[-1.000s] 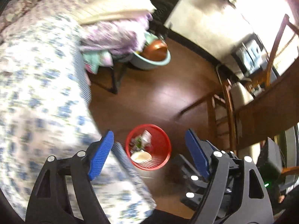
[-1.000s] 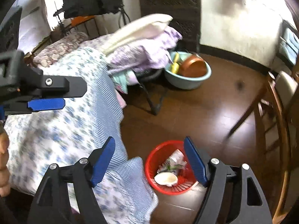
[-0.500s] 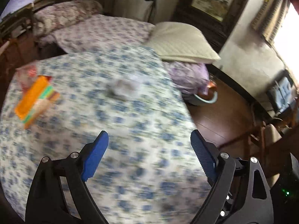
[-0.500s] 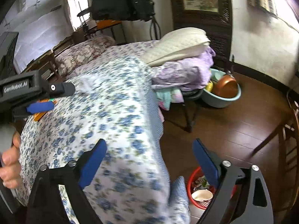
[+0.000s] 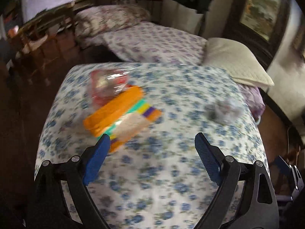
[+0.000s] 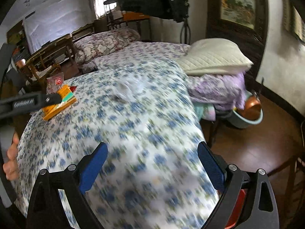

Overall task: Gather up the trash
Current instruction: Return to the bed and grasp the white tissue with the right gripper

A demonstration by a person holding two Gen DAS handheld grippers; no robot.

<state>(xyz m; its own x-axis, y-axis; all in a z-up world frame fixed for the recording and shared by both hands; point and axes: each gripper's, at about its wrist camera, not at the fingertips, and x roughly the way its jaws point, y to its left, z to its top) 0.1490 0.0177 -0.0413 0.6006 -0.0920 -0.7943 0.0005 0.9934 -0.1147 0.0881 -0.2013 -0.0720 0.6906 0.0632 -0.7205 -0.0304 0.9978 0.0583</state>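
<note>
Trash lies on the bed's blue-flowered cover [image 5: 162, 181]. In the left wrist view an orange packet stack [image 5: 114, 112] sits left of centre, with a clear red-printed wrapper [image 5: 106, 84] just behind it. A crumpled white tissue [image 5: 225, 110] lies to the right. My left gripper [image 5: 151, 141] hangs open above the cover, short of the packets, with nothing between its jaws. My right gripper [image 6: 152, 148] is open and empty too, over the near part of the bed. From there the tissue [image 6: 127, 89] lies ahead and the orange packets [image 6: 59, 103] far left. Both views are motion-blurred.
A cream pillow [image 6: 215, 57] rests on folded purple bedding [image 6: 219, 89] at the bed's right end. A teal basin [image 6: 247, 120] with a copper pot stands on the brown floor. A sliver of the red bin [image 6: 236, 210] shows behind my right finger. A hand [image 6: 11, 158] grips the left tool.
Both views swung up from the floor and the red bin to the top of the bed. The packets and the tissue came into sight. Both grippers' jaws spread wider.
</note>
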